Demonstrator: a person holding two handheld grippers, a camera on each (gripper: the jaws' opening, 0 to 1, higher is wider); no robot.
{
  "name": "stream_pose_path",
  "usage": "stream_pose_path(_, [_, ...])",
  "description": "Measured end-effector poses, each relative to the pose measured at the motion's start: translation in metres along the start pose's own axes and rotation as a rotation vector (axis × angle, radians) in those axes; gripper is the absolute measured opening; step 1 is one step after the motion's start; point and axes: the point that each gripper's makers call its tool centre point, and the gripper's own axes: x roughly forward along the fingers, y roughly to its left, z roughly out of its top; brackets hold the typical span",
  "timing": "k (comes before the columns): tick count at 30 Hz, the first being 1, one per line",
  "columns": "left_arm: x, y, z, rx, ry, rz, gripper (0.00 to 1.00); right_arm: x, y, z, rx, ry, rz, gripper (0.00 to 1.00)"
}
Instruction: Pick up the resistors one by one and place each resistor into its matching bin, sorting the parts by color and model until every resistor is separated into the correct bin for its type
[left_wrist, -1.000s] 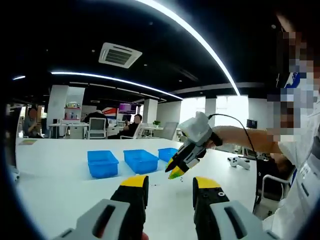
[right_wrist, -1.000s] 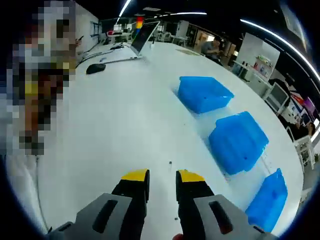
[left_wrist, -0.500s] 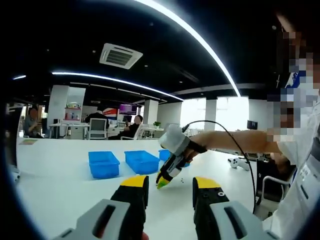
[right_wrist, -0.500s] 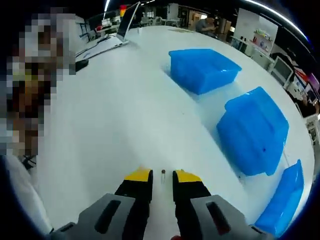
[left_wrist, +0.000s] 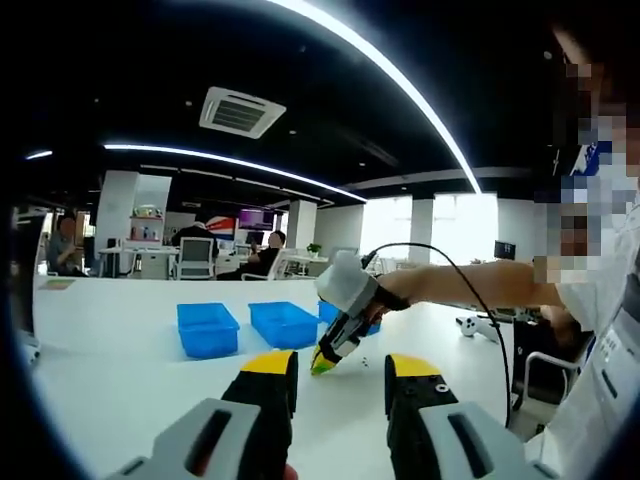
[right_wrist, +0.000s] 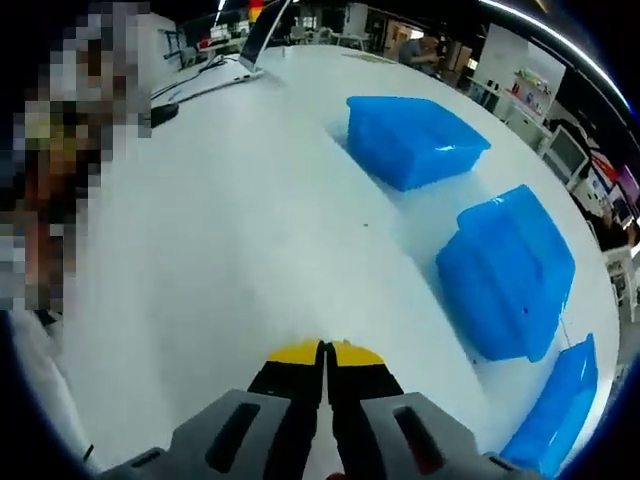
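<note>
Three blue bins stand in a row on the white table (right_wrist: 230, 230): a far one (right_wrist: 415, 140), a middle one (right_wrist: 510, 270) and a near one (right_wrist: 555, 420). My right gripper (right_wrist: 325, 350) is down at the table top with its yellow-tipped jaws pressed together; the small resistor that lay between them is hidden in the tips. Another tiny resistor (right_wrist: 365, 224) lies loose farther out. In the left gripper view the right gripper (left_wrist: 322, 362) points its tip down onto the table in front of the bins (left_wrist: 207, 328). My left gripper (left_wrist: 342, 372) hovers open above the table, holding nothing.
A white game controller (left_wrist: 478, 322) lies at the table's right side. A laptop (right_wrist: 250, 50) and a dark mouse (right_wrist: 165, 112) sit at the far end. The person's sleeve and arm (left_wrist: 470, 285) reach across. Other people sit at desks in the background.
My right gripper came down over a small resistor, then shut its jaws on it. In the left gripper view it slid left and down to the table. My left gripper stayed still.
</note>
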Motion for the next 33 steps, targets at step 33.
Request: stream_pose_path(33, [0.008, -0.005, -0.003, 0.007, 0.012, 0.000, 0.36, -0.225, 0.045, -0.082, 0.165, -0.773, -0.311, 0.05])
